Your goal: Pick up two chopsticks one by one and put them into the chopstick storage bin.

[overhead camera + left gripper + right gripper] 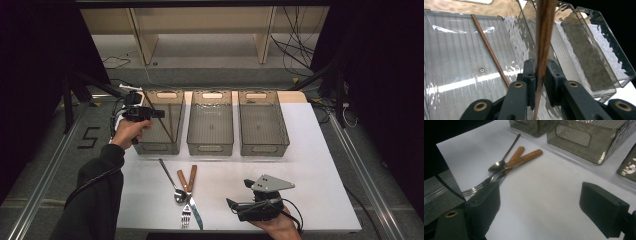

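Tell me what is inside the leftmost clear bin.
One wooden chopstick lies slanted on the floor of the leftmost bin. A second chopstick stands between the left gripper jaws above it. The gripper hides the bin's near floor; no other contents are visible.

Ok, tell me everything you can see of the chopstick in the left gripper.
The chopstick is a slim, dark brown stick, wood by its look. It stands between the jaws of the left gripper, slanting down into the leftmost clear bin. The jaws sit close on either side; whether they still pinch it is unclear. A second chopstick already lies on that bin's floor.
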A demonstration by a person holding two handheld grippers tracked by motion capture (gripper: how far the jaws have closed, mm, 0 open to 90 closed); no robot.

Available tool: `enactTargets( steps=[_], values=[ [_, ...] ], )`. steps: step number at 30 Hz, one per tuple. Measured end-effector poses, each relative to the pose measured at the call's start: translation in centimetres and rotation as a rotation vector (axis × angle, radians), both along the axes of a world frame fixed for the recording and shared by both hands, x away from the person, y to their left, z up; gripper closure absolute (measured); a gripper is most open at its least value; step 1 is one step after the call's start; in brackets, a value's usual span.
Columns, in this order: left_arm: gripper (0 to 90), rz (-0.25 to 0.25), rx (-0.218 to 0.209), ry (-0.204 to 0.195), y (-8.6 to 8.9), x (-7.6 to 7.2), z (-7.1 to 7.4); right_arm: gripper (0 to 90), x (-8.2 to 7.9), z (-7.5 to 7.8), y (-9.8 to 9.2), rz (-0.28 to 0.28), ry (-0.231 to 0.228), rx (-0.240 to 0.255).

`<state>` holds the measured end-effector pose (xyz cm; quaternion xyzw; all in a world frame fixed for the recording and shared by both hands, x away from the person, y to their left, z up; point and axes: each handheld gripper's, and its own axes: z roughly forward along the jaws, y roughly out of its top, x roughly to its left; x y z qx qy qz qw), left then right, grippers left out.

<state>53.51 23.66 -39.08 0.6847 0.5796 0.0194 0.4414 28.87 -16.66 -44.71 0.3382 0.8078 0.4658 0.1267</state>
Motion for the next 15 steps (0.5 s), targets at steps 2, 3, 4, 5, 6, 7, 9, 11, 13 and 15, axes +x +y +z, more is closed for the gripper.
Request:
enactTargets(
  steps=[2, 3, 4, 5, 6, 7, 9, 11, 13, 15],
  values=[
    [72.8, 0.002, 0.024, 0.008, -0.34, 0.13, -0.08, 17.8, -0.04, 0.00, 0.04, 0.004, -0.001, -0.004],
    [71.5, 0.004, 0.032, 0.008, -0.48, 0.16, -0.10, 17.8, -0.05, 0.00, 0.05, 0.003, -0.002, -0.003],
    [68.4, 0.010, 0.041, 0.010, -0.62, 0.19, -0.11, 17.8, -0.05, 0.00, 0.04, 0.003, -0.001, -0.004],
    [63.4, 0.015, 0.053, 0.010, -0.72, 0.22, -0.08, 17.9, -0.03, 0.00, 0.01, 0.004, -0.001, -0.004],
    [59.0, 0.022, 0.063, 0.007, -0.79, 0.24, -0.05, 17.9, -0.03, 0.00, -0.02, 0.004, -0.001, -0.004],
    [58.0, 0.027, 0.067, 0.005, -0.82, 0.25, -0.03, 18.0, -0.02, 0.00, -0.02, 0.001, -0.001, -0.001],
    [53.8, 0.041, 0.076, 0.005, -0.85, 0.29, -0.02, 18.1, -0.03, 0.01, -0.06, 0.001, -0.002, 0.000],
    [46.7, 0.050, 0.096, 0.013, -0.94, 0.33, -0.07, 18.2, -0.05, 0.04, -0.08, 0.002, -0.001, 0.000],
    [37.5, 0.051, 0.112, 0.030, -1.00, 0.36, -0.11, 18.2, -0.05, 0.04, -0.09, 0.002, -0.001, 0.000],
    [33.4, 0.056, 0.109, 0.029, -1.02, 0.34, -0.08, 18.2, -0.05, 0.02, -0.07, 0.002, -0.001, 0.001]
  ],
)
